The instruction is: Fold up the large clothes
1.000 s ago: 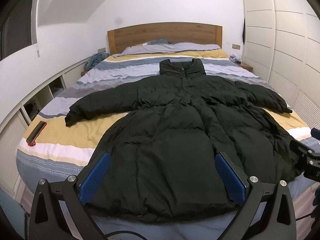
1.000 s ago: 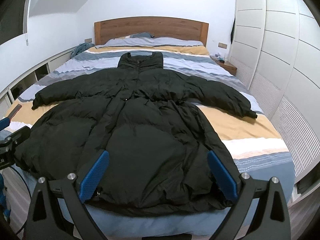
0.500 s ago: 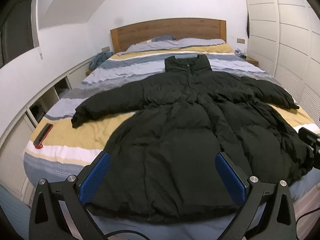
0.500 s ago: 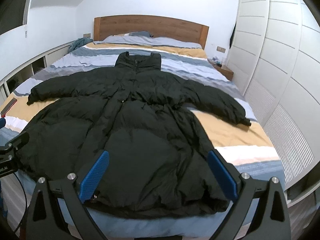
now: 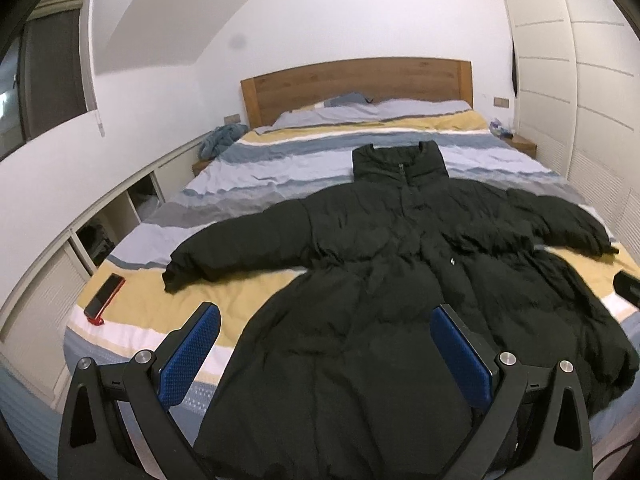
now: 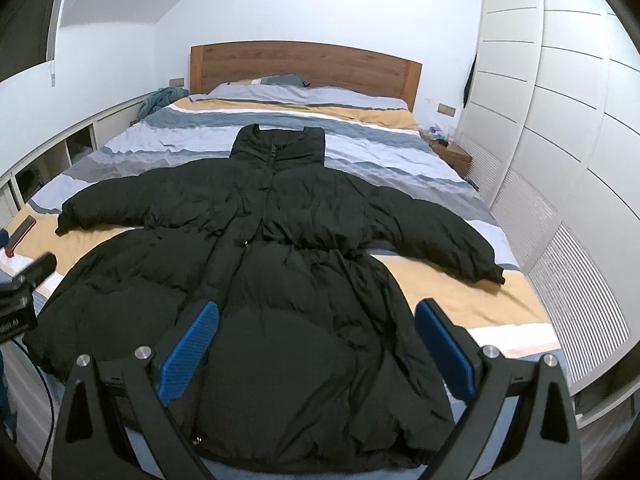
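I have the black puffer coat [image 5: 400, 280] spread flat and face up on the striped bed [image 5: 280, 168], its hem at the foot edge nearest me and its stand-up collar [image 6: 278, 148] pointing toward the wooden headboard [image 6: 304, 66]; the front is zipped shut, the quilting is puffy and creased, and a gathered seam crosses the waist; both sleeves lie stretched out to the sides, the left sleeve [image 5: 240, 248] ending on the yellow stripe, the right sleeve [image 6: 436, 236] ending near the bed's edge on the wardrobe side. My left gripper [image 5: 320, 344] hangs over the hem toward the coat's left side, its jaws spread wide with nothing between the blue pads [image 5: 188, 354]; my right gripper [image 6: 316, 340] hangs over the lower right of the coat, equally wide apart and empty. Beyond the left cuff, near the bed's edge, lies a red-cased phone [image 5: 105, 294], clear of the coat; pillows [image 5: 372, 110] sit past the collar against the headboard; a blue bundle of cloth [image 5: 222, 140] rests on the ledge left of the bed; a low shelf unit [image 5: 116, 224] runs along that side, and white wardrobe doors [image 6: 560, 160] with a small nightstand [image 6: 452, 154] stand on the other; nothing lies on the coat itself.
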Action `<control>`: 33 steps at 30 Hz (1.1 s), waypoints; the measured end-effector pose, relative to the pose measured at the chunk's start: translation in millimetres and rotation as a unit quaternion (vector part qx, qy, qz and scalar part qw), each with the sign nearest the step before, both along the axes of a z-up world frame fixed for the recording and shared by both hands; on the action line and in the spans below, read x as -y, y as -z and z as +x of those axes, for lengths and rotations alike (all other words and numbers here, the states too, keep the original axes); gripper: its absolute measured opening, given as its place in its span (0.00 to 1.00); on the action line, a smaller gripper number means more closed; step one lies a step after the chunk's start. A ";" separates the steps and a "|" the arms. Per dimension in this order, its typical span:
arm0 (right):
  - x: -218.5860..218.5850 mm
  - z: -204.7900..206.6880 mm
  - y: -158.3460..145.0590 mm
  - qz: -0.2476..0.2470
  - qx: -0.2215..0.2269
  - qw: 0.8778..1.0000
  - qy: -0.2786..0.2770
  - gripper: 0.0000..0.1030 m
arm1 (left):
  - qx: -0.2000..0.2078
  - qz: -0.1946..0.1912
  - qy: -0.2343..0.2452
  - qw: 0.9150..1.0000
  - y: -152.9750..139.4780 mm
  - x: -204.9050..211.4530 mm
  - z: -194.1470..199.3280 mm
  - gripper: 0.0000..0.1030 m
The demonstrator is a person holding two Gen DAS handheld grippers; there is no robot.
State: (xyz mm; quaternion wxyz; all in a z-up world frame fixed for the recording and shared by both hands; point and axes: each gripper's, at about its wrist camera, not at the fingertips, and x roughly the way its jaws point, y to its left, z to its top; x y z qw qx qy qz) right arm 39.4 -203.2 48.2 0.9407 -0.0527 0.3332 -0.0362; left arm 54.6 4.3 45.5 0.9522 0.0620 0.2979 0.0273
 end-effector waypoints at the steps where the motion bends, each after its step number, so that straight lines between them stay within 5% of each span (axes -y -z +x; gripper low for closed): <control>1: 0.1 2.3 -0.7 0.000 -0.001 1.000 -0.001 0.97 | 0.001 0.001 0.003 1.000 -2.6 0.5 3.3 0.99; 20: 28.6 95.2 -4.3 0.035 -0.003 0.999 0.005 0.97 | -0.022 0.020 0.010 1.000 -24.1 2.4 93.7 0.99; 28: 104.4 165.5 9.4 0.095 -0.005 0.992 0.085 0.97 | -0.045 0.028 -0.019 0.998 -19.9 -12.7 153.6 0.99; 33: 173.2 205.0 40.5 0.174 -0.019 0.974 0.144 0.97 | -0.054 0.034 -0.040 0.997 -7.4 -20.2 185.9 0.99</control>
